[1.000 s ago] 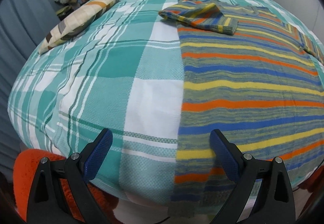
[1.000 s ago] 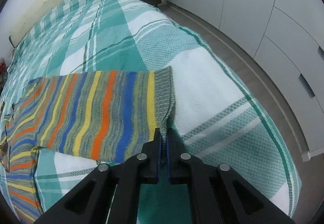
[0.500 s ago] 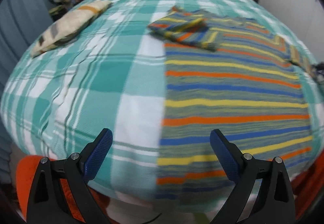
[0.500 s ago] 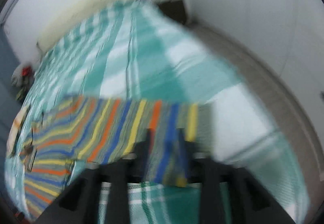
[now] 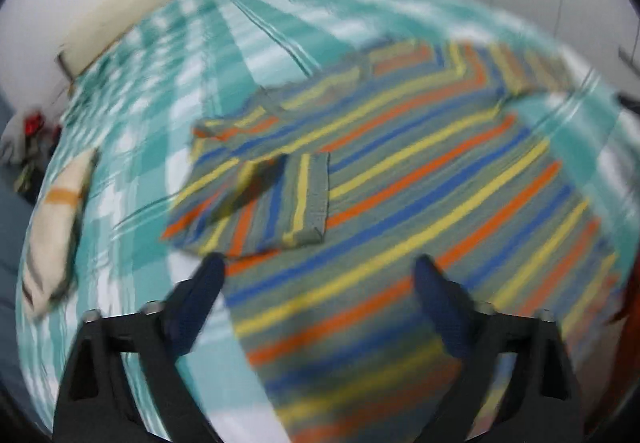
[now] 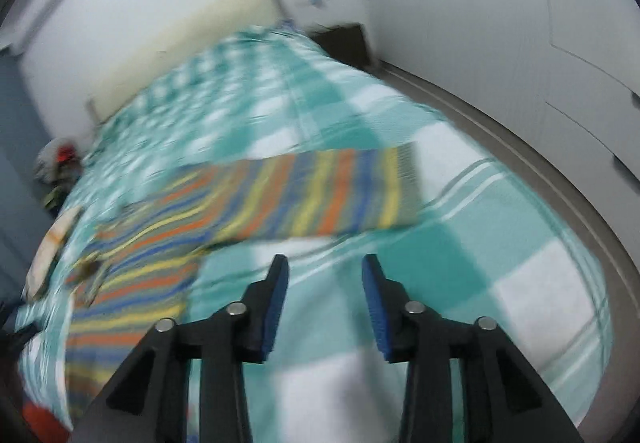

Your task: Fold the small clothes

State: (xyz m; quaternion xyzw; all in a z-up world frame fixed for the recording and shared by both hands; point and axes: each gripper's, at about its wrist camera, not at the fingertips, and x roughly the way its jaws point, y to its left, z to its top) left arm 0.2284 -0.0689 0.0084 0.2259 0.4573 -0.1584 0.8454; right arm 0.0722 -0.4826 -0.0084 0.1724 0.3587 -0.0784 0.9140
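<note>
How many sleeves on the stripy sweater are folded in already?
1. One striped knit sleeve lies folded across the sweater's chest; the other sleeve stretches flat out over the green checked bedspread.

Bed (image 5: 172, 91), teal plaid cover. Striped sweater (image 5: 420, 179) flat on it, one sleeve folded in; pillow (image 5: 52, 227) near left edge.

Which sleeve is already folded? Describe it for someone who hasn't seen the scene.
On the teal plaid bed lies a striped sweater. Its folded sleeve is doubled across the chest, grey cuff inward. The other sleeve lies stretched straight out on the bedspread.
</note>
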